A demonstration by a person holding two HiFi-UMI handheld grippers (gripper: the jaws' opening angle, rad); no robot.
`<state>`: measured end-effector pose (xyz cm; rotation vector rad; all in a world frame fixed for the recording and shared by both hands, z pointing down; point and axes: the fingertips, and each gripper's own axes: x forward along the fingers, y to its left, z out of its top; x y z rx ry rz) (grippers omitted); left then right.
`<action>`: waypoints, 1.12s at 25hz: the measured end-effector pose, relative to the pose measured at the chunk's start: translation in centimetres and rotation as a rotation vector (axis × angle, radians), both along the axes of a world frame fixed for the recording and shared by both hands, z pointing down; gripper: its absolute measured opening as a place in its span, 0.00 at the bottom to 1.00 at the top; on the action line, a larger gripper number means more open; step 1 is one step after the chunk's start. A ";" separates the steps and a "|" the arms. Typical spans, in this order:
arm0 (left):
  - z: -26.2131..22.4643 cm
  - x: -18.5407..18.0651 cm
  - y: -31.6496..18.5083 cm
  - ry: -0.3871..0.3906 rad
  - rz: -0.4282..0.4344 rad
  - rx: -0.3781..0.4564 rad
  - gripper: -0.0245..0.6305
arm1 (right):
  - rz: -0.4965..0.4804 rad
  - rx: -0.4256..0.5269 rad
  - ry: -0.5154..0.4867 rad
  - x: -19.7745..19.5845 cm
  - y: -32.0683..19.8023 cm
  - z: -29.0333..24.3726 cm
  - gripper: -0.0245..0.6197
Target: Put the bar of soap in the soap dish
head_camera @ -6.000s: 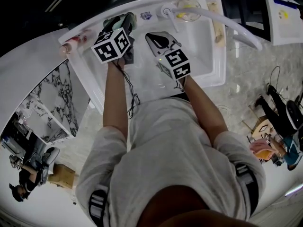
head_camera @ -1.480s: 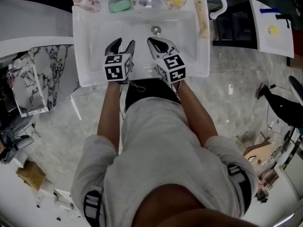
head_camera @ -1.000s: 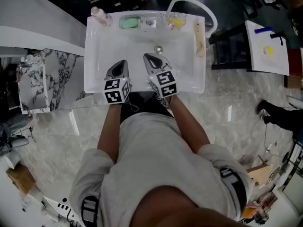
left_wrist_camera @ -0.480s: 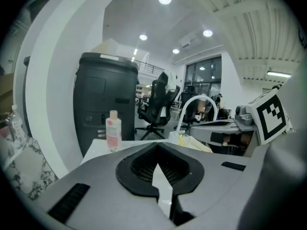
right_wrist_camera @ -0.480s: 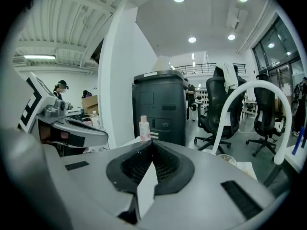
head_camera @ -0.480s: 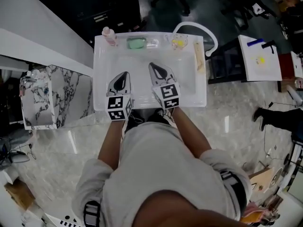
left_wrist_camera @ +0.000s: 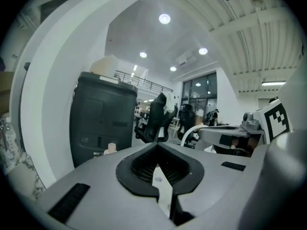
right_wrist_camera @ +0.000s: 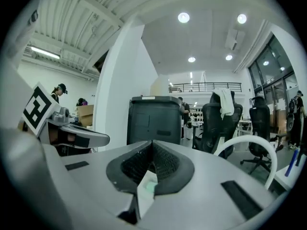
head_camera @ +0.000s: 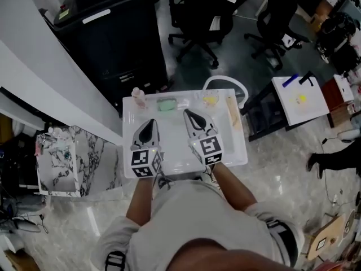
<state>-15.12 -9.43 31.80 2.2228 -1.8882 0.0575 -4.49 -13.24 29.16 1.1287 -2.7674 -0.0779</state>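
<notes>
left to right across the head view: a pink bottle is standing at the back left corner of the white sink. the left gripper is hovering over the basin, jaws clenched together with nothing between them; its own view is looking level, out past the sink toward a dark cabinet. just right of the bottle, the green bar of soap is lying on the back rim. it is looking seated where the soap dish belongs, though the dish edge is too small to make out. the right gripper is hovering beside the left one, jaws likewise pressed together and holding nothing, with the soap showing only as a green sliver through the slit in its view. further right, a yellowish item is sitting by the white faucet arc. judgement: placement is reading as done and both grippers are standing clear. risks from here: a low sweep toward the back rim could be tipping the bottle or shoving the bar; a wet bar is likely sliding easily, so even a light brush could be sending it down into the basin.
</notes>
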 end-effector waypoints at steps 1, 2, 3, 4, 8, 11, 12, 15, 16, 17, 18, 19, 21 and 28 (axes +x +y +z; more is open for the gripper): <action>-0.7 -0.2 -0.1 0.000 -0.005 0.014 0.06 | 0.000 0.014 -0.001 0.1 0.0 -0.9 0.04; -1.4 -0.3 -0.1 -0.006 -0.008 0.025 0.06 | -0.001 0.027 -0.001 0.2 0.1 -1.7 0.04; -2.1 -0.3 0.0 -0.015 -0.009 0.035 0.06 | -0.001 0.040 -0.003 0.3 0.3 -2.5 0.04; -2.9 -0.2 0.0 -0.023 -0.007 0.045 0.06 | 0.001 0.054 -0.006 0.5 0.5 -3.3 0.04; -5.7 0.7 0.2 -0.008 0.026 0.086 0.06 | 0.022 0.095 -0.027 1.4 0.8 -6.2 0.04; -6.9 0.3 1.0 0.016 0.039 0.104 0.06 | 0.030 0.096 -0.038 1.6 1.6 -6.7 0.04; -7.1 0.1 1.1 0.015 0.036 0.115 0.06 | 0.033 0.099 -0.032 1.6 1.6 -6.7 0.04; -7.0 -0.3 0.6 0.008 0.026 0.144 0.06 | 0.058 0.110 -0.019 1.8 1.0 -6.5 0.04; -6.9 -0.3 0.5 0.008 0.026 0.150 0.06 | 0.070 0.109 -0.027 1.9 0.9 -6.3 0.04; -6.7 -0.3 0.5 0.006 0.028 0.153 0.06 | 0.081 0.106 -0.034 2.0 0.9 -6.1 0.04; -6.4 -0.2 0.6 0.004 0.032 0.155 0.06 | 0.089 0.104 -0.036 2.0 0.9 -5.9 0.04; -6.2 -0.1 0.6 0.000 0.038 0.154 0.06 | 0.093 0.103 -0.032 2.0 0.8 -5.8 0.04; -5.7 -0.3 0.5 -0.010 0.048 0.148 0.06 | 0.097 0.100 -0.026 1.7 0.6 -5.5 0.04; -4.1 -3.3 0.8 -0.008 0.063 0.105 0.06 | 0.139 0.064 -0.011 0.2 0.8 -3.8 0.04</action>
